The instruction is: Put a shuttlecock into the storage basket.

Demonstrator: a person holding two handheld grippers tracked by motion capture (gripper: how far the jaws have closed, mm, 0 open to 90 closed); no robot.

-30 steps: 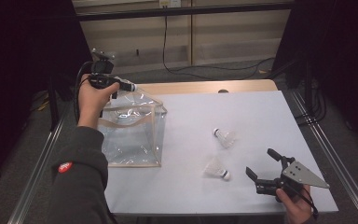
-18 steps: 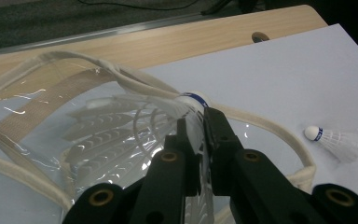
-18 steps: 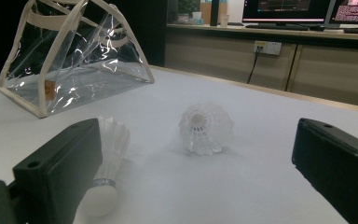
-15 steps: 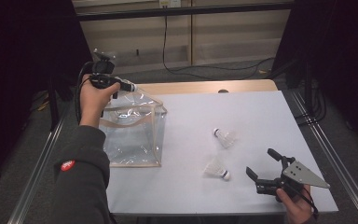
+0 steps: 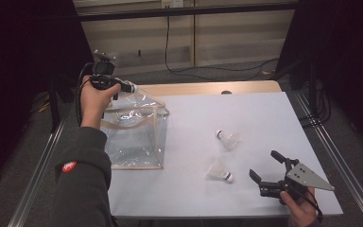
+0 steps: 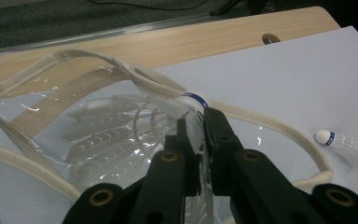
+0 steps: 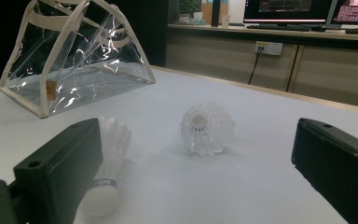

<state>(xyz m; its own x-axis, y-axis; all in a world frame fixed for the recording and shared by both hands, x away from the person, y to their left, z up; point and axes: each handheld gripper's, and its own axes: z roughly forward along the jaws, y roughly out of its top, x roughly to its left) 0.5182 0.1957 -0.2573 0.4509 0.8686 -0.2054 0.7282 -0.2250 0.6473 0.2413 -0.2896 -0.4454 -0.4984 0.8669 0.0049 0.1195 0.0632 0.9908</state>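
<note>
Shuttlecock feathers could crush or snag on the rim of the clear plastic bag with cream fabric trim (image 5: 134, 135), judging by how tightly the left claw (image 6: 199, 122) is clenched on the white feathered shuttlecock (image 6: 135, 126) at the bag's mouth. Right claw (image 5: 266, 166) is released, two more white shuttlecocks (image 7: 207, 128) just ahead of it. White bench (image 5: 246, 118) with wooden edge; dark room, cables behind.

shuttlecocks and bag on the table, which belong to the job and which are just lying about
In the job: clear bag; shuttlecock pinched by left gripper; two shuttlecocks on the table; open right gripper.

Lying about: black cable; monitors.
</note>
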